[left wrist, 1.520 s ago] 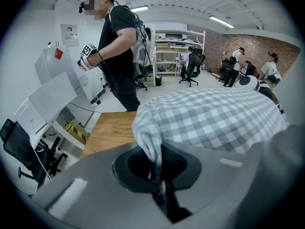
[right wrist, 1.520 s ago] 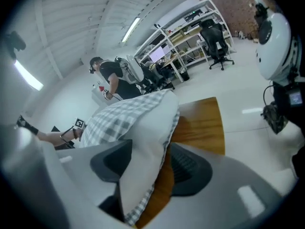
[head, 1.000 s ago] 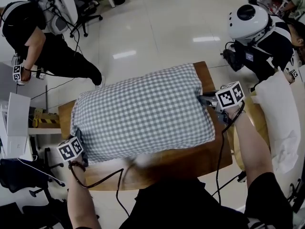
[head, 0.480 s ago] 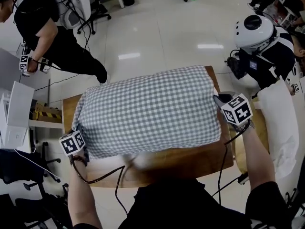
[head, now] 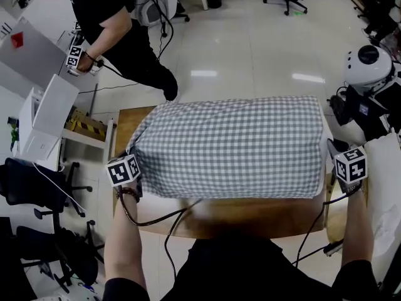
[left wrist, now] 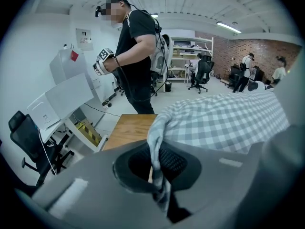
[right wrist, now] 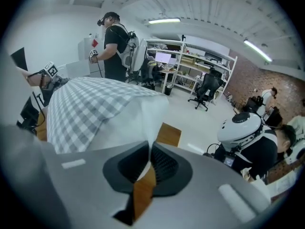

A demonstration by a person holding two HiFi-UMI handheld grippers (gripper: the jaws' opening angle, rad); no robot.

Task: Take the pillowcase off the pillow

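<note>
A pillow in a grey-and-white checked pillowcase [head: 232, 146] lies across the wooden table [head: 250, 215]. My left gripper [head: 139, 160] is at its near left corner. In the left gripper view that gripper [left wrist: 155, 168] is shut on a twisted corner of the checked pillowcase [left wrist: 224, 123]. My right gripper [head: 331, 149] is at the pillow's right end. In the right gripper view it [right wrist: 148, 159] is shut on a fold of white cloth [right wrist: 143, 113] that runs on into the checked cover [right wrist: 81, 109]. I cannot tell whether the white cloth is pillow or the cover's lining.
A person in black [head: 119, 30] with a marker-cube gripper stands beyond the table's far left. White boxes [head: 44, 124] and an office chair [head: 31, 193] are at the left. A white helmet-like device [head: 369, 64] and a white bag [head: 385, 199] are at the right.
Both grippers have risen with the ends of the pillow. The right gripper swung outward to the right and rolled. The pillow now hangs stretched wider between them.
</note>
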